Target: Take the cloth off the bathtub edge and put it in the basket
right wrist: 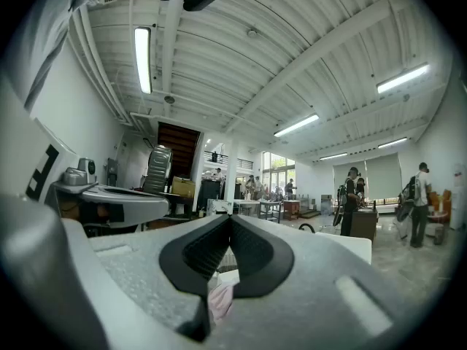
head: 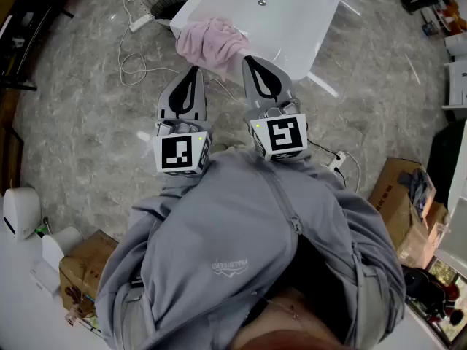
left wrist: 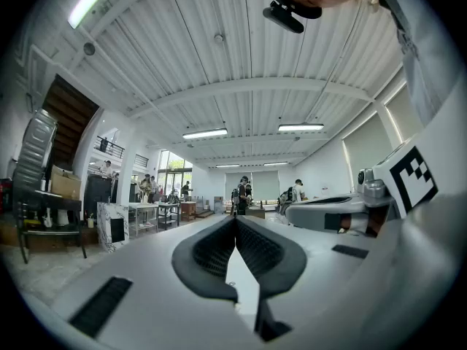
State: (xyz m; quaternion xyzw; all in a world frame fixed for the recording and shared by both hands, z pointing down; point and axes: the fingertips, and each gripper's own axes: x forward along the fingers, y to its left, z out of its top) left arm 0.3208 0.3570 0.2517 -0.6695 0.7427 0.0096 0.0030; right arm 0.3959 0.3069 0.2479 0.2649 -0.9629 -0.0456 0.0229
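1. Head view: I hold both grippers side by side, level, in front of my grey sweatshirt (head: 241, 246). The left gripper (head: 193, 71) and the right gripper (head: 249, 61) both have their jaws pressed together, with nothing in them. The pink cloth (head: 211, 41) lies bunched on the corner edge of the white bathtub (head: 292, 17), just beyond the two sets of tips and between them. I cannot tell whether either tip touches it. The dark round basket (head: 169, 4) sits on the floor further ahead, to the left of the left gripper and beside the tub.
2. Left gripper view: the left gripper (left wrist: 235, 220) has its black pads meeting at the tip, empty. The right gripper (left wrist: 343, 211) runs alongside on its right.
3. Right gripper view: the right gripper (right wrist: 230, 219) is closed at the tip and holds nothing. The pink cloth (right wrist: 221, 301) shows below, through the gap behind its pads. The bathtub rim (right wrist: 368, 245) lies ahead on the right.
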